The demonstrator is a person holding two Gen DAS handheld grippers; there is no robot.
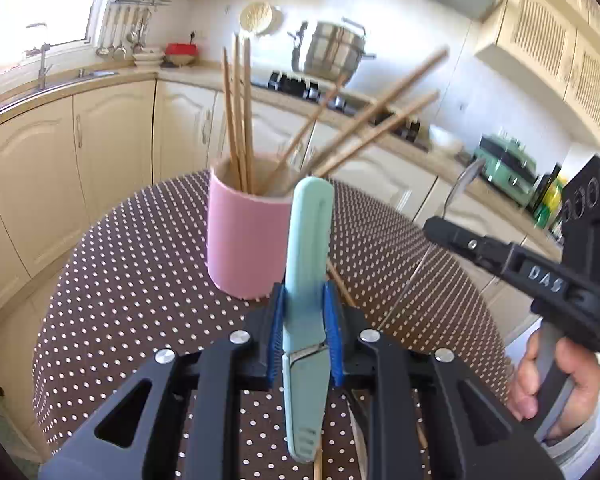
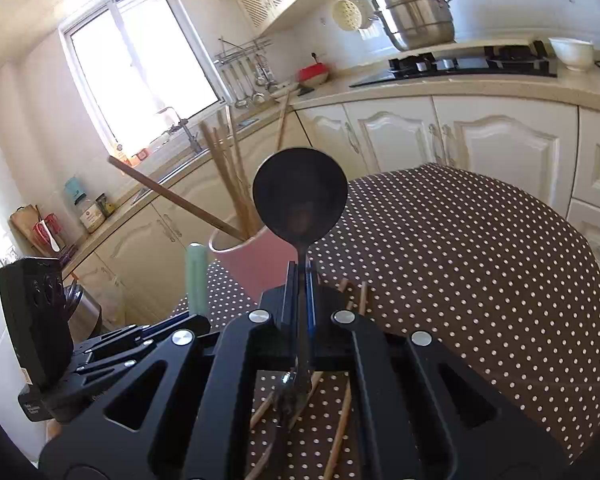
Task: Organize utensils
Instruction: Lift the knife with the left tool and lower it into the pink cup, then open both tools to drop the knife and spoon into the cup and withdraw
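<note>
Here, left gripper (image 1: 305,312) clamping mint handle (image 1: 307,264), standing upright just before pink cup (image 1: 242,236) holding chopsticks (image 1: 238,116). Right gripper (image 2: 300,276) pinching spoon (image 2: 300,200) upright, bowl overlapping cup rim. Loose chopsticks (image 2: 342,420) lying on dotted table (image 2: 480,264); far half sitting bare toward rounded edge.

"DAS" in raised letters on right gripper (image 1: 440,232) body.
</note>
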